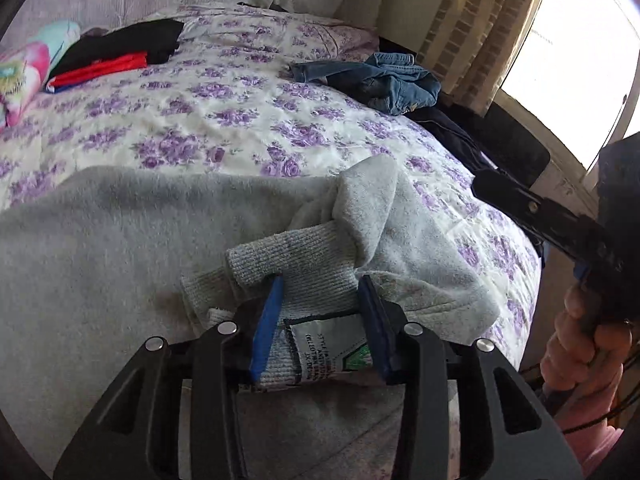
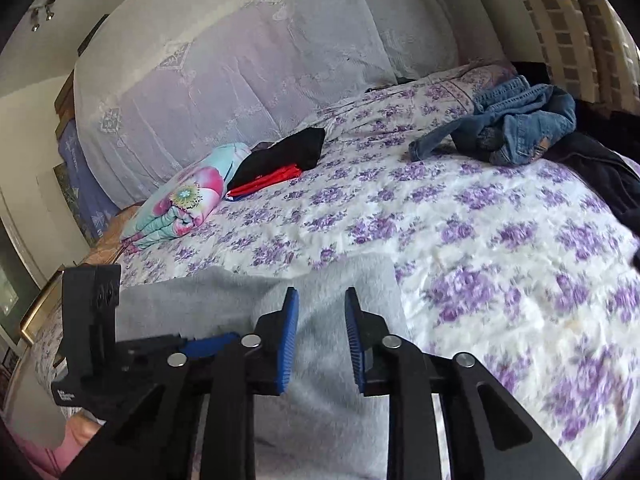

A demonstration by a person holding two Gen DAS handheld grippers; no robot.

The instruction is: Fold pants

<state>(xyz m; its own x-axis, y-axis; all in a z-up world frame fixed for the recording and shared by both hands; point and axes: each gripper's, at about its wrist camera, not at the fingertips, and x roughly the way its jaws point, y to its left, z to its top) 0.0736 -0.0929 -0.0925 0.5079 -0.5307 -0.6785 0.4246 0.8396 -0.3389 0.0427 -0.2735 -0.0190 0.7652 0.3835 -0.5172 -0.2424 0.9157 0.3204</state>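
Observation:
Grey fleece pants (image 1: 120,240) lie spread on the bed's near side. My left gripper (image 1: 320,292) is shut on their ribbed waistband (image 1: 312,268), with the sewn label (image 1: 332,344) showing between the blue pads; a grey flap is folded over just beyond. My right gripper (image 2: 322,304) is open and empty, held above the grey pants (image 2: 320,360) near their far edge. It also shows at the right of the left wrist view (image 1: 520,204), off the bed's edge.
The bed has a purple-flowered quilt (image 2: 480,240). Crumpled blue jeans (image 2: 512,120) and a dark garment (image 2: 600,168) lie at the far right. Folded black and red clothes (image 2: 280,164) and a flowered bundle (image 2: 188,196) lie at the far left. A lace-covered headboard stands behind.

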